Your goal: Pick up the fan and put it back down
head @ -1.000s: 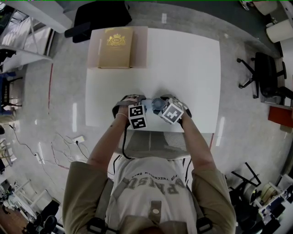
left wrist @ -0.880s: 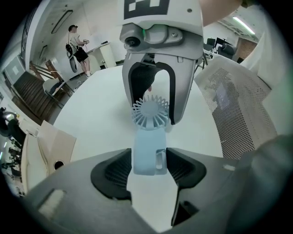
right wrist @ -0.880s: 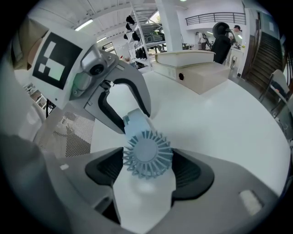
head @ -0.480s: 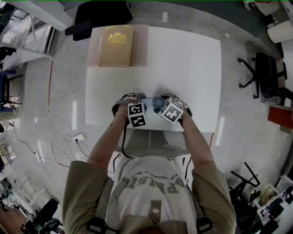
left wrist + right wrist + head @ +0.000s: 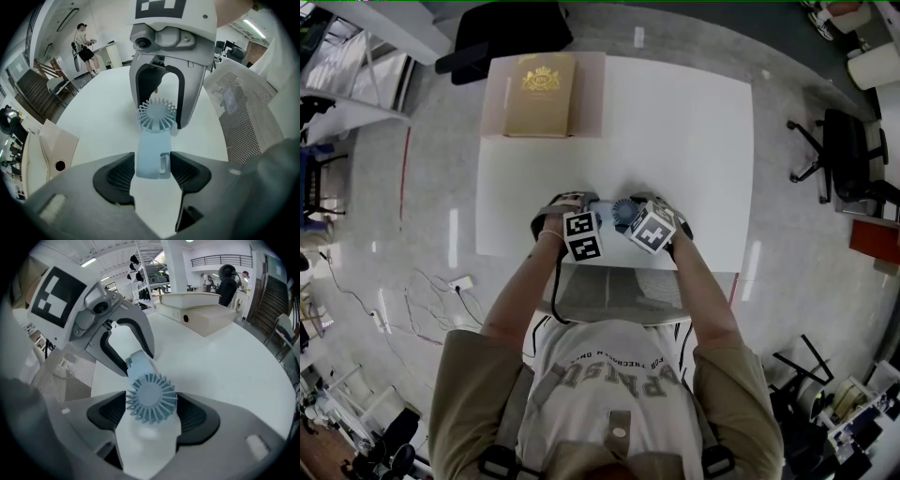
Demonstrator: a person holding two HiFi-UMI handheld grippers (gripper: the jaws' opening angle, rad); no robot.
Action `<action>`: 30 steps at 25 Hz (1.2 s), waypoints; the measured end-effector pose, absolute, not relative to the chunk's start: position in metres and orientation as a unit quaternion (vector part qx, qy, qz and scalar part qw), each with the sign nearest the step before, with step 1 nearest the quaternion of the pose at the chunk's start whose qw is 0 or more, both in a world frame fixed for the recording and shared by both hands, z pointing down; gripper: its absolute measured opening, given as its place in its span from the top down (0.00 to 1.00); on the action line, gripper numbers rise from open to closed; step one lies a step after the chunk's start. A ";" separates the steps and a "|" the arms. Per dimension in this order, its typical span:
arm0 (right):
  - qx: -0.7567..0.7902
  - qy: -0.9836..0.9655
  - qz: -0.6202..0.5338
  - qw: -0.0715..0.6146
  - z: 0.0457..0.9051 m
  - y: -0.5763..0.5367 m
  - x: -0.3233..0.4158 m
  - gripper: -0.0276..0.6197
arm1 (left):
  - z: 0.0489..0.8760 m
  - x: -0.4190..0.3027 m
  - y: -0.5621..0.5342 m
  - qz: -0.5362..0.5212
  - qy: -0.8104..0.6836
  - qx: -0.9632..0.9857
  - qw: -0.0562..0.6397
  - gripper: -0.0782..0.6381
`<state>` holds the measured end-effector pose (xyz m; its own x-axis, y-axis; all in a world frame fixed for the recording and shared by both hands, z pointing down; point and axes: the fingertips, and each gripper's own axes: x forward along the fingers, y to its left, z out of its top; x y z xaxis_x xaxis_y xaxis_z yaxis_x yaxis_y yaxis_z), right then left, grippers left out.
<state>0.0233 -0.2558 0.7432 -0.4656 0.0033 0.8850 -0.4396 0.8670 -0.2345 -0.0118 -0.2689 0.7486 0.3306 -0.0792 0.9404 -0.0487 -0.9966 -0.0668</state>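
Note:
A small pale-blue hand fan (image 5: 622, 212) is near the front edge of the white table (image 5: 684, 122), between both grippers. My left gripper (image 5: 598, 210) is shut on the fan's handle (image 5: 149, 159), with a pad against each side. From the opposite side my right gripper (image 5: 632, 214) is shut on the round ribbed fan head (image 5: 151, 398). In the left gripper view the fan head (image 5: 157, 114) sits between the other gripper's fingers. I cannot tell whether the fan touches the tabletop.
A gold box (image 5: 540, 96) lies on a pale cardboard sheet at the table's far left corner. Office chairs (image 5: 844, 159) stand to the right and a black one (image 5: 506, 33) behind the table. A white mesh chair back (image 5: 239, 108) is by the front edge.

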 end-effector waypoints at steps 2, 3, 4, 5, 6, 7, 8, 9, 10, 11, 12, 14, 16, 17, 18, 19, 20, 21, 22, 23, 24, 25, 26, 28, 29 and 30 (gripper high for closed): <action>0.133 -0.828 0.227 0.495 0.742 -0.256 0.023 0.44 | 0.748 -0.012 -0.269 -0.577 0.040 -0.815 0.013 0.55; 0.134 -0.828 0.227 0.494 0.741 -0.255 0.023 0.44 | 0.748 -0.012 -0.269 -0.578 0.040 -0.815 0.012 0.55; 0.134 -0.829 0.227 0.494 0.741 -0.255 0.023 0.44 | 0.748 -0.012 -0.269 -0.578 0.041 -0.815 0.012 0.55; 0.134 -0.829 0.226 0.493 0.740 -0.255 0.023 0.44 | 0.748 -0.012 -0.269 -0.578 0.042 -0.815 0.010 0.55; 0.135 -0.829 0.225 0.493 0.740 -0.255 0.023 0.44 | 0.748 -0.013 -0.269 -0.578 0.044 -0.815 0.009 0.55; 0.136 -0.830 0.225 0.493 0.739 -0.255 0.023 0.44 | 0.748 -0.013 -0.269 -0.578 0.046 -0.815 0.008 0.55; 0.137 -0.830 0.224 0.492 0.739 -0.256 0.024 0.44 | 0.748 -0.013 -0.269 -0.577 0.047 -0.815 0.008 0.55; 0.138 -0.830 0.225 0.491 0.738 -0.256 0.024 0.44 | 0.748 -0.012 -0.269 -0.577 0.048 -0.815 0.007 0.55; 0.138 -0.831 0.225 0.489 0.737 -0.256 0.023 0.44 | 0.748 -0.013 -0.269 -0.577 0.049 -0.815 0.007 0.55; 0.138 -0.832 0.225 0.487 0.736 -0.256 0.023 0.44 | 0.748 -0.013 -0.269 -0.578 0.050 -0.815 0.008 0.55; 0.137 -0.834 0.224 0.485 0.735 -0.256 0.023 0.44 | 0.748 -0.013 -0.269 -0.578 0.050 -0.814 0.008 0.55; 0.134 -0.837 0.223 0.480 0.733 -0.255 0.022 0.44 | 0.748 -0.015 -0.268 -0.579 0.048 -0.814 0.007 0.55; 0.137 -0.840 0.224 0.475 0.727 -0.254 0.023 0.44 | 0.748 -0.017 -0.266 -0.579 0.050 -0.813 0.005 0.54; 0.141 -0.841 0.225 0.471 0.724 -0.254 0.023 0.44 | 0.748 -0.019 -0.266 -0.579 0.053 -0.814 0.004 0.54; 0.147 -0.843 0.225 0.466 0.721 -0.255 0.025 0.44 | 0.747 -0.020 -0.266 -0.578 0.057 -0.814 0.003 0.54; 0.154 -0.845 0.226 0.459 0.717 -0.255 0.026 0.44 | 0.746 -0.022 -0.267 -0.577 0.062 -0.815 0.002 0.54; 0.163 -0.847 0.229 0.452 0.713 -0.255 0.027 0.44 | 0.743 -0.023 -0.267 -0.574 0.067 -0.816 0.000 0.55; 0.174 -0.848 0.233 0.443 0.708 -0.256 0.029 0.44 | 0.741 -0.024 -0.267 -0.569 0.073 -0.819 -0.002 0.54; 0.188 -0.849 0.236 0.433 0.703 -0.257 0.032 0.44 | 0.737 -0.025 -0.267 -0.563 0.079 -0.823 -0.005 0.55; 0.206 -0.851 0.239 0.420 0.698 -0.259 0.035 0.44 | 0.733 -0.027 -0.266 -0.556 0.086 -0.827 -0.008 0.55; 0.225 -0.853 0.242 0.404 0.691 -0.262 0.038 0.44 | 0.727 -0.029 -0.267 -0.547 0.093 -0.832 -0.010 0.55; 0.245 -0.855 0.244 0.387 0.683 -0.265 0.041 0.44 | 0.721 -0.030 -0.267 -0.538 0.102 -0.836 -0.012 0.55; 0.265 -0.856 0.245 0.370 0.674 -0.269 0.043 0.44 | 0.714 -0.032 -0.268 -0.529 0.113 -0.841 -0.012 0.55; 0.303 -0.855 0.245 0.342 0.657 -0.273 0.049 0.44 | 0.699 -0.036 -0.270 -0.512 0.141 -0.848 -0.012 0.55; 0.319 -0.855 0.244 0.329 0.649 -0.275 0.052 0.44 | 0.692 -0.039 -0.271 -0.504 0.155 -0.850 -0.009 0.55; 0.336 -0.853 0.243 0.316 0.641 -0.276 0.055 0.44 | 0.684 -0.042 -0.273 -0.496 0.170 -0.852 -0.006 0.55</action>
